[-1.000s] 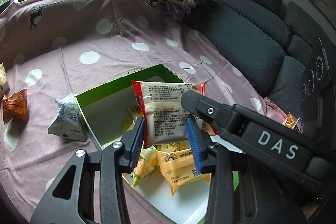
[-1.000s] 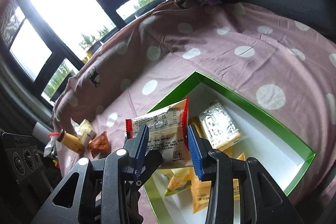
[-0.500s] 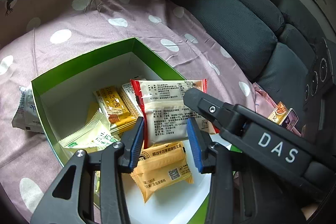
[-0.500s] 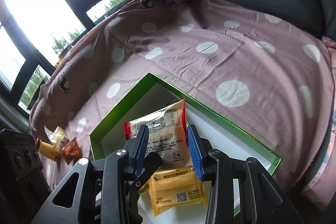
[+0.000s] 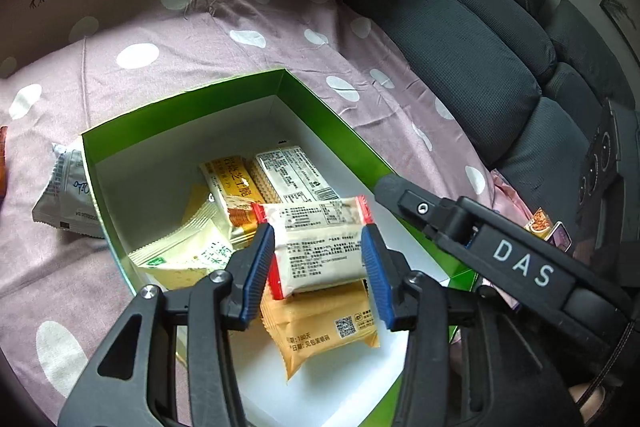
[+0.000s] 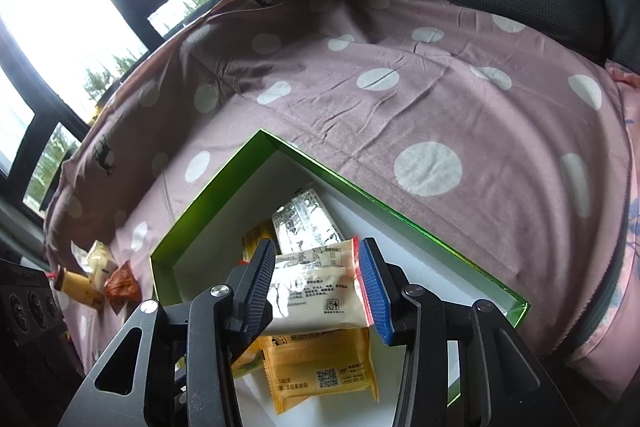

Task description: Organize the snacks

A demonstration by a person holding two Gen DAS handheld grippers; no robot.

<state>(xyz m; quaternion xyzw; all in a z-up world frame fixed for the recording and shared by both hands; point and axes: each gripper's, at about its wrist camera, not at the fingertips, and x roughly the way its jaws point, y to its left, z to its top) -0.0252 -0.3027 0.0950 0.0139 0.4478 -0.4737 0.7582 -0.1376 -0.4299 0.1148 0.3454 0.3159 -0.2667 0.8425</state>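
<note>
Left gripper (image 5: 318, 259): we see its jaws opening, with the white snack packet (image 5: 320, 247) between the blue pads; the pads stand just beside the red ends of the packet, and we cannot tell if they touch it.
Right gripper (image 6: 316, 279): its jaws are opening too, around the same white snack packet (image 6: 316, 291); the right pad is near the red end, and contact is not clear to us.
White snack packet: we find it over the green box (image 5: 184, 99), lying on top of an orange packet (image 5: 324, 327).
Green box: it stands on the pink dotted cloth (image 5: 200, 27); inside we see also a yellow packet (image 5: 230, 191), a white printed packet (image 5: 296, 175) and a pale green-marked packet (image 5: 188, 255).
Outside the box: a grey-white packet (image 5: 64, 199) lies just beside the left wall of the box.
Background: a dark grey sofa (image 5: 472, 39) is behind the cloth.
</note>
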